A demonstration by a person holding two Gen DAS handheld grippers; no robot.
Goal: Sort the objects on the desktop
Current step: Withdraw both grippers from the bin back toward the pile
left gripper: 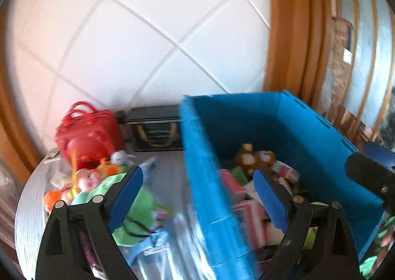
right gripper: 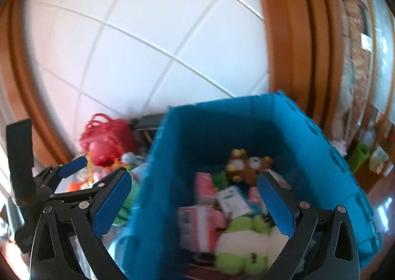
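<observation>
Boxy blue crate (right gripper: 246,122) (ribbed plastic)

Left hand-held gripper (left gripper: 197,198): two black skeletal plastic arms with triangular cut-outs, each tipped by a flat royal-blue pad (left gripper: 126,198), and round silver pivot screws (left gripper: 98,198) glinting just behind the pads. Right hand-held gripper (right gripper: 193,203): same build, black struts, textured blue pads (right gripper: 112,202), silver screw heads (right gripper: 304,204) at the joints. Seen from the right wrist, the other gripper shows to its left, with a flat black upright tab (right gripper: 21,156) on top. In the left wrist view, a rounded black body (left gripper: 370,176) with one small screw sits to the right.
</observation>
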